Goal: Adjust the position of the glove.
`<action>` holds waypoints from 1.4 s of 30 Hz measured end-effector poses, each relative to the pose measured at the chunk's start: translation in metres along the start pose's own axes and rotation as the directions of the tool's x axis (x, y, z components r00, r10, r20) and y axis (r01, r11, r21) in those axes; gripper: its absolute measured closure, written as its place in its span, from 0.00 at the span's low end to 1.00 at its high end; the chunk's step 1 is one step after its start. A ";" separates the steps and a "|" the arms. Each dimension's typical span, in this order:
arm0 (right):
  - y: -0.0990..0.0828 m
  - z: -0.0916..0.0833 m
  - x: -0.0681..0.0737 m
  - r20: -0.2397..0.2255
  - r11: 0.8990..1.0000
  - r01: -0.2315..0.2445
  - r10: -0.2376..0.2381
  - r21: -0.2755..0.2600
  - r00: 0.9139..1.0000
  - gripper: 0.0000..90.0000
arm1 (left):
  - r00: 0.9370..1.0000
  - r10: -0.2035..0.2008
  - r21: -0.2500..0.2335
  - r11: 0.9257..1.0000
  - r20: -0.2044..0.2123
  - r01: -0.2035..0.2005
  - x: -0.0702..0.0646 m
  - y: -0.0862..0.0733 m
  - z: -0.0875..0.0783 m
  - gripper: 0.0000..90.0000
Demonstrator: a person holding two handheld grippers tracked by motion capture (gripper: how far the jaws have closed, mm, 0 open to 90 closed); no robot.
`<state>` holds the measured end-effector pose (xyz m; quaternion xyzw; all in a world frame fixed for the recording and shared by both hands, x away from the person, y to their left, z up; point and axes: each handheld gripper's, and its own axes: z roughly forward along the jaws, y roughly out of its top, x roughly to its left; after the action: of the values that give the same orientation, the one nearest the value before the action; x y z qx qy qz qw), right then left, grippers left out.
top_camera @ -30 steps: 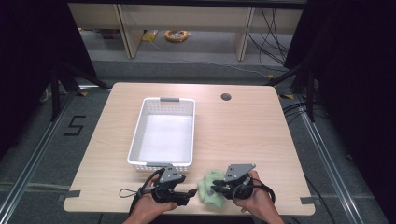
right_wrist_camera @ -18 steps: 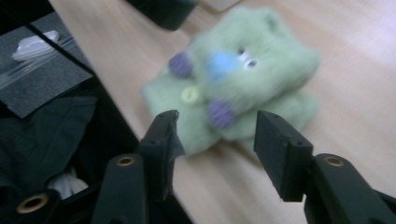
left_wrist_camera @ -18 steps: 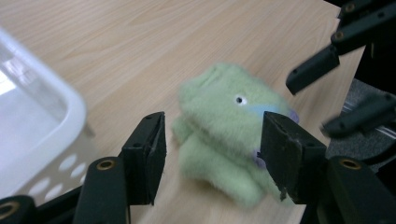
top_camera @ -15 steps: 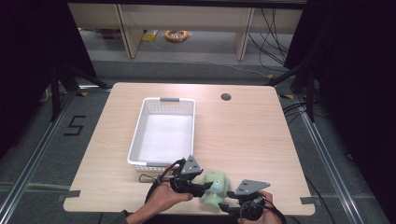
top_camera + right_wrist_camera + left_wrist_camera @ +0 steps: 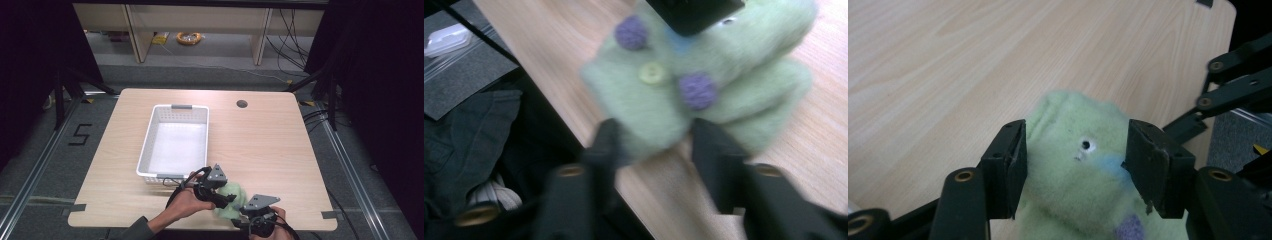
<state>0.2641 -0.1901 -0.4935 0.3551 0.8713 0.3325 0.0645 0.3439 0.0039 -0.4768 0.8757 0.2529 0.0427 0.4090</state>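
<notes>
A light green plush toy (image 5: pixel 234 192) with purple dots and a yellow button (image 5: pixel 652 73) is at the table's front edge. My left gripper (image 5: pixel 226 199) comes at it from the left. In the left gripper view both pads (image 5: pixel 1013 165) press into the toy (image 5: pixel 1073 200) after closing a little; my left gripper (image 5: pixel 1073 145) is shut on it. My right gripper (image 5: pixel 242 214) is just below the toy at the table edge. Its jaws have just been closing. In the blurred right gripper view they stand either side of the toy's (image 5: pixel 704 60) lower edge; my right gripper (image 5: pixel 656 135) is open.
An empty white basket (image 5: pixel 172 107) stands left of centre, its near wall just behind my left hand. A cable hole (image 5: pixel 242 104) is at the table's (image 5: pixel 280 150) back. Dark clothing (image 5: pixel 469 135) lies beyond the front edge. Shelves stand behind the table.
The left hand has swung right and turned over the toy. The right gripper has drawn back to the table's front edge, below the toy, and its jaws stand wider apart.
</notes>
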 end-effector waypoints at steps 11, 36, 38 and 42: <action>-0.001 -0.002 -0.003 -0.052 0.999 0.043 -0.044 -0.017 0.998 0.96 | 1.000 0.003 0.032 0.999 0.004 -0.003 0.008 -0.006 0.003 0.87; 0.023 -0.037 -0.040 0.054 0.990 0.110 -0.105 -0.086 0.993 0.98 | 0.995 -0.098 -0.140 0.985 0.002 0.097 -0.029 -0.012 -0.040 0.91; 0.029 -0.034 -0.045 0.046 0.990 0.129 -0.126 -0.063 0.991 0.98 | 0.993 -0.121 -0.151 0.981 0.009 0.121 -0.031 -0.016 -0.040 0.90; 0.043 -0.022 -0.055 0.036 0.981 0.186 -0.185 -0.054 0.982 0.98 | 0.987 -0.160 -0.169 0.973 0.011 0.159 -0.034 -0.023 -0.036 0.90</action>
<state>0.3212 -0.2156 -0.4565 0.2755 0.8896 0.3444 0.1189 0.2951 0.0254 -0.4656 0.8146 0.3183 0.0323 0.4837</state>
